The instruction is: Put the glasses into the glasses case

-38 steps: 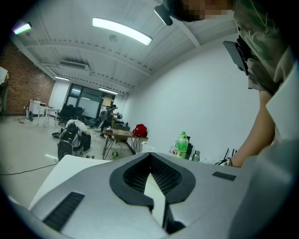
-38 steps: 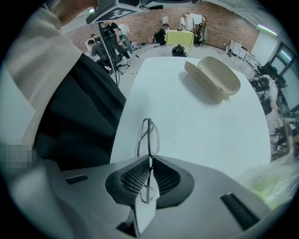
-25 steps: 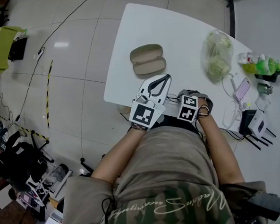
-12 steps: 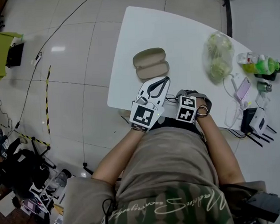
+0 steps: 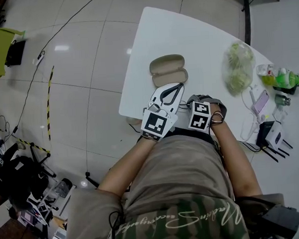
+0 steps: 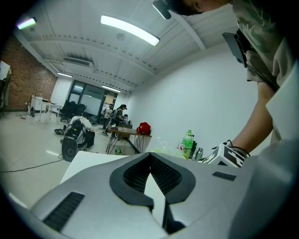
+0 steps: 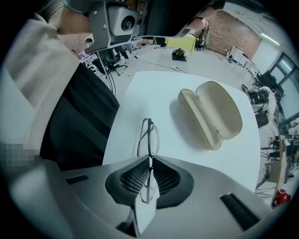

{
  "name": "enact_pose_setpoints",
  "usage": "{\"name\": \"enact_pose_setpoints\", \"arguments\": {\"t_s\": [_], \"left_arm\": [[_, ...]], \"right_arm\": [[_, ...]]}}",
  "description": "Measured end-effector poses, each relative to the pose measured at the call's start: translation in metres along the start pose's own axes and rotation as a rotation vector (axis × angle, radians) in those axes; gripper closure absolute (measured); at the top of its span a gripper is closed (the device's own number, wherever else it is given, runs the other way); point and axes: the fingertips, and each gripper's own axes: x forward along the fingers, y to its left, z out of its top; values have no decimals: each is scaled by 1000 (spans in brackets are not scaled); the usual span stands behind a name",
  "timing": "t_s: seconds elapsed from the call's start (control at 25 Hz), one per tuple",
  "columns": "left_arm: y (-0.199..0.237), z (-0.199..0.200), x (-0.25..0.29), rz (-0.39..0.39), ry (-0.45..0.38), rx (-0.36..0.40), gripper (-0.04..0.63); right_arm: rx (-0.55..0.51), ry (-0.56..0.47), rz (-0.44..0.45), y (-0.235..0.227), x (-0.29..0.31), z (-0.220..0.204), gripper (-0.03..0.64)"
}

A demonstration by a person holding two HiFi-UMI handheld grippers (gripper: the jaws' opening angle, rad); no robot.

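Between the jaws of the right gripper (image 7: 149, 159), clamped edge-on and upright over the white table (image 7: 140, 100), are the glasses (image 7: 148, 139): a thin dark wire frame with clear lenses, one lens poking out past the jaw tips, the other back between the ribbed pads. Ahead and to the right on the table lies the glasses case (image 7: 212, 114), pale beige, a rounded clamshell, open; the left gripper (image 6: 150, 155) has its jaws pressed together at the tips with nothing between them, close by the case in the head view.
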Motion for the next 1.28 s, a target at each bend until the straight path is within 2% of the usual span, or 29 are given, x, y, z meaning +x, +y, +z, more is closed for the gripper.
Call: {"name": "enact_pose_setpoints", "arguments": {"t_s": [0.16,0.44,0.68,1.28], "left_arm": [[9,-2,-1,-7,6,29,589],[27,-5,0,7,16,25,589],[40,-9,3,16,37,16,589],[57,-9,5,53,40,-4,589]], "right_arm": [[-21,-5,15,-5,0,15,581],[-47,-11,36,-15,-2,34,581],[-94,-17,9,-29,-18,51,581],[-119,-31,31,-37,-25,59,581]]}}
